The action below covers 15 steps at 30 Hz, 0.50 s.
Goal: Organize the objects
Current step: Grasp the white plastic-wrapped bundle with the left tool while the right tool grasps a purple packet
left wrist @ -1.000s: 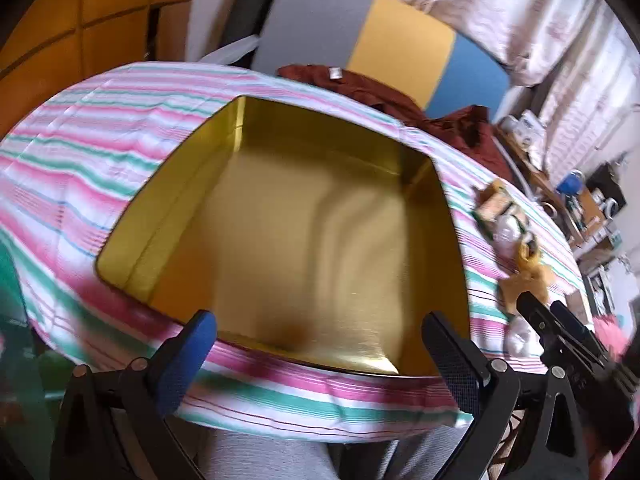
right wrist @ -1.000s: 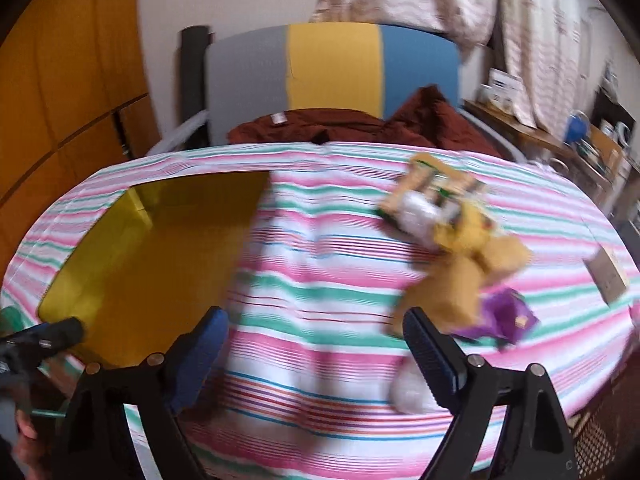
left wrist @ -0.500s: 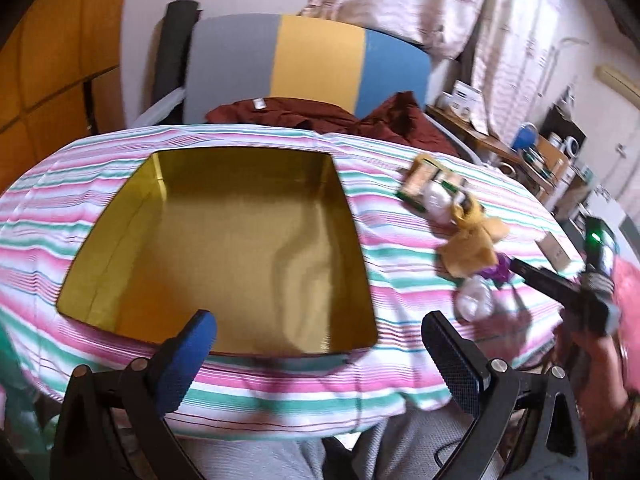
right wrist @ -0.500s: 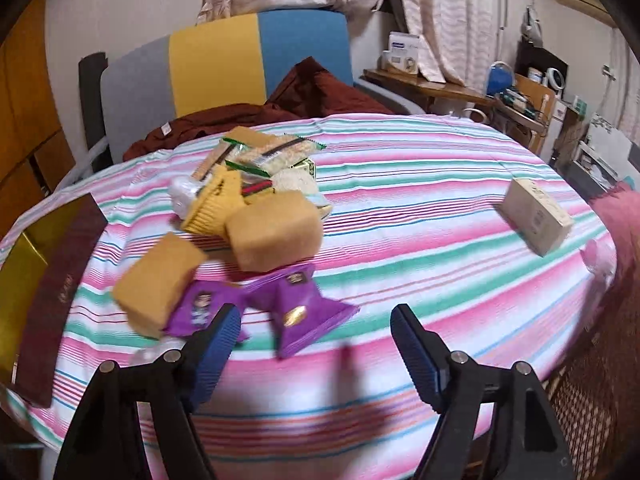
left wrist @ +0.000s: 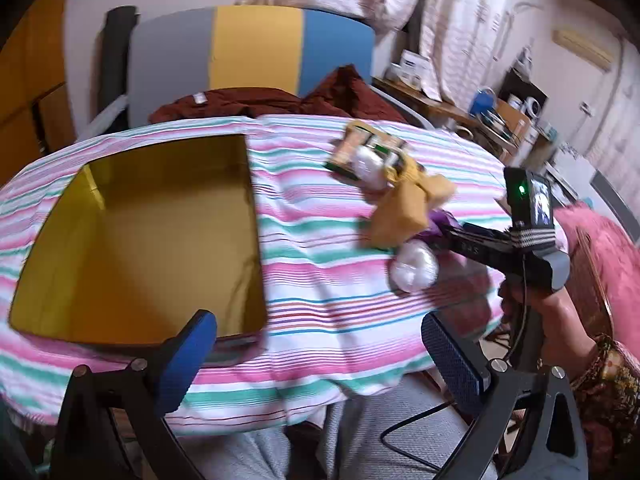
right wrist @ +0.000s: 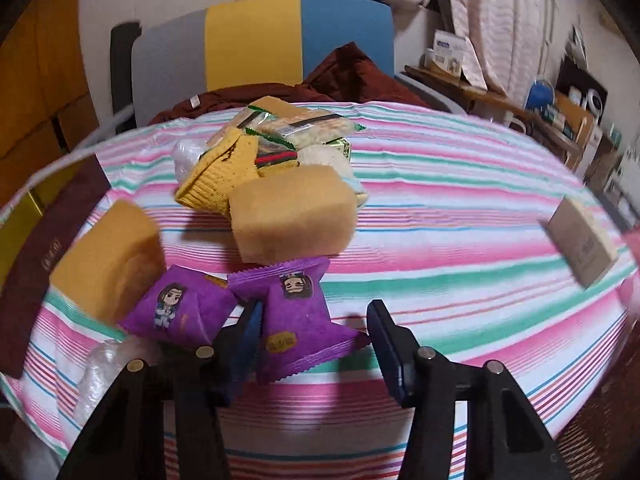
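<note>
Right gripper (right wrist: 314,330) sits low in the frame of its own view, its blue-padded jaws closing around a purple snack packet (right wrist: 302,320) that lies between them on the striped tablecloth (right wrist: 440,220); the left pad is against the packet's edge, the right pad is not yet on it, so nothing is clamped. A second purple packet (right wrist: 178,308) lies just to its left, touching it. That makes two purple packets.

Behind them I count two tan sponge-like blocks: one (right wrist: 294,216) at the centre of the frame, one (right wrist: 108,264) at left. Further back, toward the upper middle, is a heap with a yellow knitted piece (right wrist: 218,176) and clear-wrapped biscuit packs (right wrist: 300,128); their number I cannot make out. One small beige box (right wrist: 582,244) lies well apart at the right edge. A clear plastic-wrapped lump (right wrist: 104,364) rests at lower left.

Left gripper (left wrist: 320,356) hangs at the bottom of its view with its jaws spread wide and nothing between them. One open gold tin (left wrist: 140,240) fills the left half of that frame, with nothing in it.
</note>
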### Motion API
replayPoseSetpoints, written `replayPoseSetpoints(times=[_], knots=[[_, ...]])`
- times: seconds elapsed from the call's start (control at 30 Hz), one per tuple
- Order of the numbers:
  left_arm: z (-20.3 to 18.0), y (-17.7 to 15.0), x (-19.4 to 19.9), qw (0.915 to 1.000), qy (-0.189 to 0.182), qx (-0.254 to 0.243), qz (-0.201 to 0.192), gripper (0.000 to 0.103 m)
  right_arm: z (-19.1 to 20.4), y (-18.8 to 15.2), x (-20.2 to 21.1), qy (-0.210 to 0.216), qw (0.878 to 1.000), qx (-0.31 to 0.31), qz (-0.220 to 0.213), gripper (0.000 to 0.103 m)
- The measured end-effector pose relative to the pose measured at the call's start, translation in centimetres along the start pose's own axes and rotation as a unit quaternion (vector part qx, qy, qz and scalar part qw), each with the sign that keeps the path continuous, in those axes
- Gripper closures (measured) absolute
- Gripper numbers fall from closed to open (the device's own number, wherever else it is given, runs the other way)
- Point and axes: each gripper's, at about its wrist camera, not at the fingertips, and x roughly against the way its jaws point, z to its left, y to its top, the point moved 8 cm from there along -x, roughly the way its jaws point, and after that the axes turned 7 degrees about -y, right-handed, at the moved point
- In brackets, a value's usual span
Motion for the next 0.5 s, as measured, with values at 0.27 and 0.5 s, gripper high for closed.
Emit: replayPoseSetpoints(times=[0.27, 0.5], knots=[[-4.1, 0.5, -4.1, 0.9957, -0.033, -0.068, 0.053, 0.000, -1.9, -1.4, 0.9, -0.004, 0.998, -0.055, 0.009, 0.053], [-5.4, 2.4, -9.0, 0.9941, -0.065, -0.033, 0.079, 0.000, -3.1, -1.7, 0.8, -0.005, 0.996, -0.085, 0.017, 0.053]])
